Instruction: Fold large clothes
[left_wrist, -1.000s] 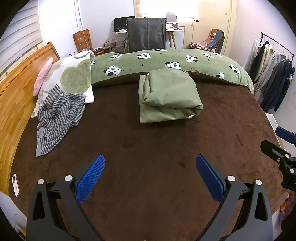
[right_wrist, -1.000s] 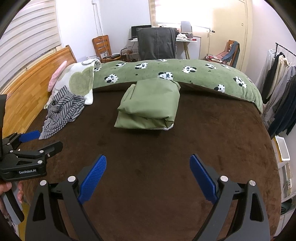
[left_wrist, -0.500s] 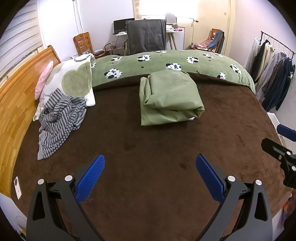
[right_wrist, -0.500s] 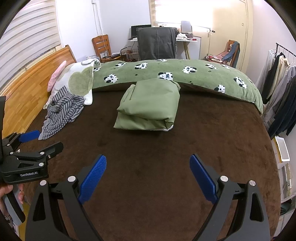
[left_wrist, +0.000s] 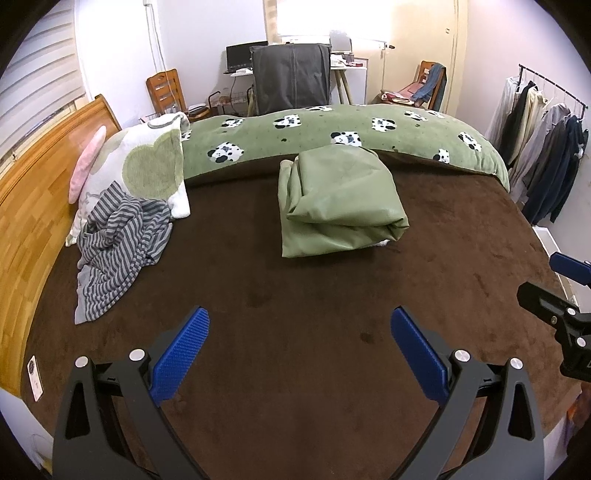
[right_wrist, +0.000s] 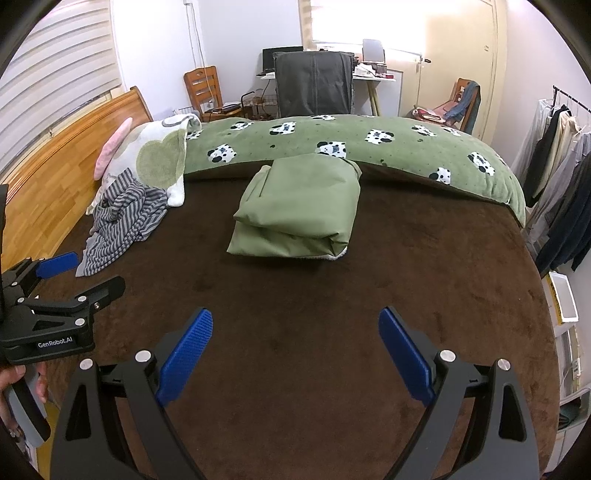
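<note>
Left hand-held gripper (left_wrist: 300, 345) & right hand-held gripper (right_wrist: 295, 345) both wide open, empty, near the folded green garment (left_wrist: 338, 201); the striped garment (left_wrist: 118, 242), left of it, looks not folded yet.

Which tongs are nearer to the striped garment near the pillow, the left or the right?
Left. The left tongs hang open beside the striped garment, just short of its lower edge. The right tongs, also open, hang farther toward the bed's middle, in front of the folded green cloth.
</note>
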